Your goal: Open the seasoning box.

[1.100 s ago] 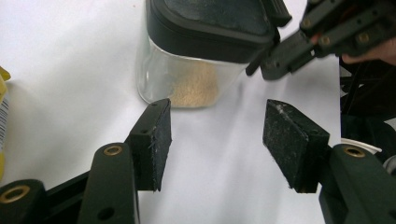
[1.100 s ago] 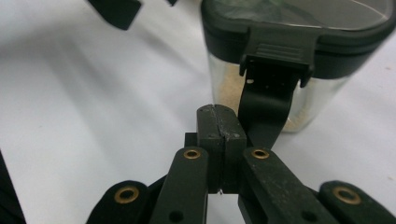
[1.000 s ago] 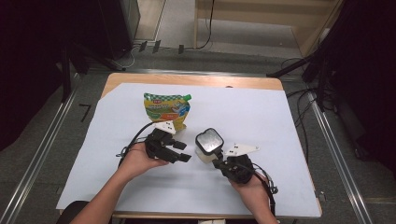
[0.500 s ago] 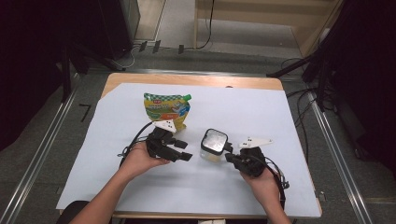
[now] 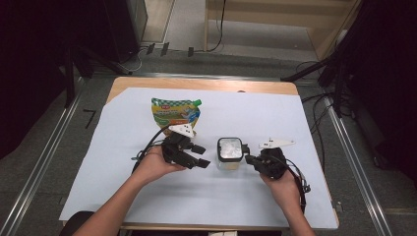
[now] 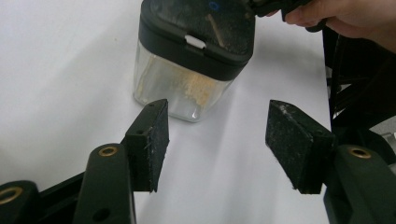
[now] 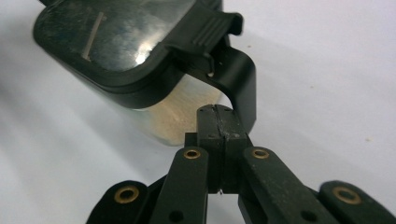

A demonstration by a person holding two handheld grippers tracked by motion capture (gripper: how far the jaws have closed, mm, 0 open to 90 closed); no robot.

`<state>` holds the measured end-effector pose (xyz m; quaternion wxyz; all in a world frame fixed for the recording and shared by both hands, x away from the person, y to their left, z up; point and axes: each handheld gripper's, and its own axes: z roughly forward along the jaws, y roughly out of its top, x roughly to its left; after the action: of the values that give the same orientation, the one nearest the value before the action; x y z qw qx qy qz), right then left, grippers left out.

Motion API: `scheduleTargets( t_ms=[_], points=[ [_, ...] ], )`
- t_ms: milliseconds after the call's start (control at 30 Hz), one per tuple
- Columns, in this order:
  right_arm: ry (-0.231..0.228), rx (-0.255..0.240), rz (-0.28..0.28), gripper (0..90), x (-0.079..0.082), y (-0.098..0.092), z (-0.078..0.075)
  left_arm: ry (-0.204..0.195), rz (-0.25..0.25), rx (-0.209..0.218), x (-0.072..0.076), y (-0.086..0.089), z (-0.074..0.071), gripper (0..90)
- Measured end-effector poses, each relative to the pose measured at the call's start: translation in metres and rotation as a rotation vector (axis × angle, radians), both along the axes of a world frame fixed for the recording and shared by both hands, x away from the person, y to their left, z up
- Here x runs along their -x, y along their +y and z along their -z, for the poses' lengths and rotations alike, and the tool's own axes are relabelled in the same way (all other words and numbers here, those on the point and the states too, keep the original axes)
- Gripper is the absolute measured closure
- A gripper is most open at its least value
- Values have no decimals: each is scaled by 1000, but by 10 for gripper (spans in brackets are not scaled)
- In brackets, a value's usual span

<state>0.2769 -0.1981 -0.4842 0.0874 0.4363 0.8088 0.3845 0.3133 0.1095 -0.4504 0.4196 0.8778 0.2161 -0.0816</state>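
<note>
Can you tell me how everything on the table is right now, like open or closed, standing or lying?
Jar: upright, black lid closed, some powder inside.
Pouch: lying flat, green cap on.
Left gripper: fingers open, nothing between them, jar just ahead.
Right gripper: fingers shut, at the jar's handle.

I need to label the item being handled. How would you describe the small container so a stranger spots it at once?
On the white sheet covering the table, look near the front middle, between the person's two black grippers. There stands a small clear square-sided jar with a black lid, a little pale powder at its bottom. Unlike the flat green and yellow pouch lying farther back, it is rigid, see-through and upright.
</note>
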Motion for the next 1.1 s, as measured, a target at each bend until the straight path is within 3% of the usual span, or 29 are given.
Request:
scheduleTargets(
  t_ms=[167,267,400,433,533,800,1100],
  points=[
    [-1,0,42,900,-3,-11,-1,-16,31,-34,-6,-11,-5,378],
    [-3,-10,71,900,-8,-16,-2,-24,30,-32,-10,-14,-8,356],
    [4,-20,77,900,-15,-15,1,-42,17,-25,-19,-18,-12,329],
    [11,-13,74,900,-19,-11,4,-23,12,-10,-23,-19,-13,318],
    [4,14,80,900,-22,-7,6,-18,17,12,-25,-20,-12,300],
    [-25,42,80,900,-36,2,11,-38,38,11,-26,-25,-7,291],
    [-18,27,78,900,-37,8,13,-49,34,-17,-24,-35,7,206]
  ],
)
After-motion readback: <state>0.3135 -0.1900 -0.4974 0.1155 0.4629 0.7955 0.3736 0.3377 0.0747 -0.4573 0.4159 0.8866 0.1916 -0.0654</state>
